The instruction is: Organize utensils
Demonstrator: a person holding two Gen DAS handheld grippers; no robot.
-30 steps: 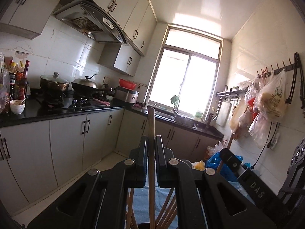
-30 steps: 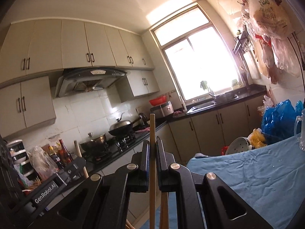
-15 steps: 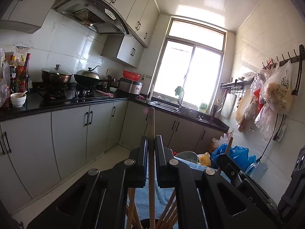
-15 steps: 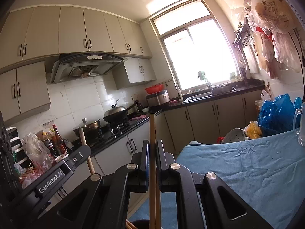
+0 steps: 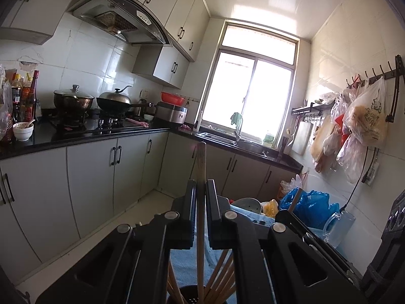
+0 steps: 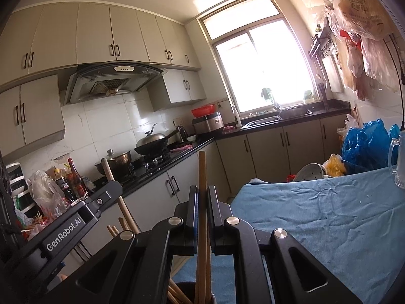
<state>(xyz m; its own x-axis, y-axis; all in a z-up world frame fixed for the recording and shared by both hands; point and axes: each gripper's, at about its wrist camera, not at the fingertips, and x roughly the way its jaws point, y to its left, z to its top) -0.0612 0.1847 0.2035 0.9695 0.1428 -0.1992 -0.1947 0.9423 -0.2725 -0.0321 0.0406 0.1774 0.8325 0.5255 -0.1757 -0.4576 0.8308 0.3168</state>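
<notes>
Over a dark round holder [image 5: 200, 295], each tool [image 5: 201, 185] [image 6: 202, 190] pinches one slim wooden chopstick [image 5: 200, 167] [image 6: 202, 167].

Both tools are black plastic. The left gripper [image 5: 201, 190] has two flat fingers [image 5: 190, 202] and round silver screws. The right gripper [image 6: 202, 197] looks the same, with maybe a thin blue strip inside one finger. White letters say GenRobot.AI.

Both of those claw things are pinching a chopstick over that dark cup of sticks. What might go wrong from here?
The left gripper and right gripper each clamp one chopstick above the same dark holder. The grippers sit close together, so they may bump. The holder is already crowded with splayed chopsticks, so a lowered stick could snag or tip it. The mug looks far enough away.
</notes>
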